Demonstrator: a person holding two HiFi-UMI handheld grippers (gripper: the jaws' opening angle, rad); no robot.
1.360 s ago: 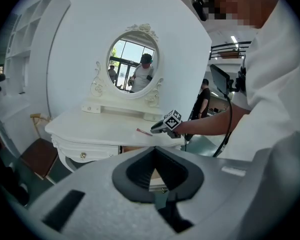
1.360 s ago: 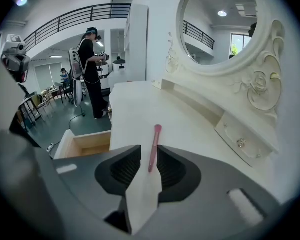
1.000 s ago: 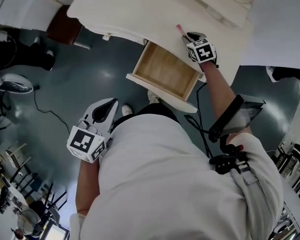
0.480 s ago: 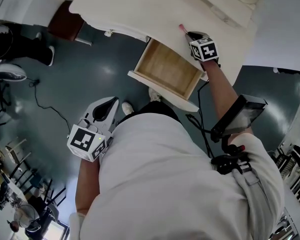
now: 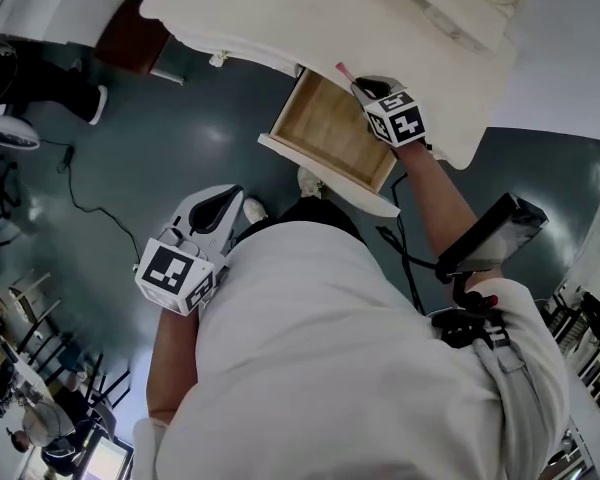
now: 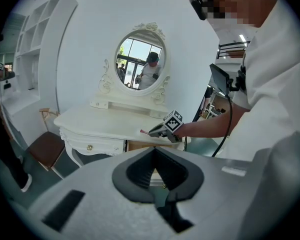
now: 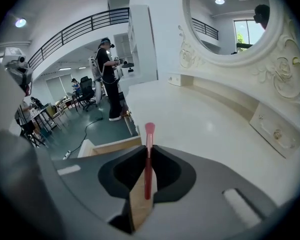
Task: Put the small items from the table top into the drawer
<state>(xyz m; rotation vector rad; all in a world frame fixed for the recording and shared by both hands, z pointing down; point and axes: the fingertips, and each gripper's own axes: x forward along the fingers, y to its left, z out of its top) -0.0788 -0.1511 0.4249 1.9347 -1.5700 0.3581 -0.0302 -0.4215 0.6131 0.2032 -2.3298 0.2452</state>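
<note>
My right gripper (image 5: 358,84) is shut on a thin pink stick with a flat tip (image 5: 342,70), held at the front edge of the white dressing table (image 5: 310,18), right beside the open wooden drawer (image 5: 330,138). In the right gripper view the pink stick (image 7: 149,154) stands upright between the pads, with the drawer (image 7: 110,146) below left and the bare table top (image 7: 200,124) ahead. My left gripper (image 5: 225,200) hangs low over the floor by the person's side; its jaws (image 6: 162,186) meet with nothing between them.
A chair with a brown seat (image 5: 130,53) stands left of the table. A cable (image 5: 90,218) lies on the grey floor. An oval mirror (image 6: 140,64) rises at the table's back, with a small drawer (image 7: 275,131) under it. A person (image 7: 107,79) stands in the room beyond.
My right gripper has drawn the pink stick off the table top, leftwards to the drawer's edge. The left gripper has stayed where it was.
</note>
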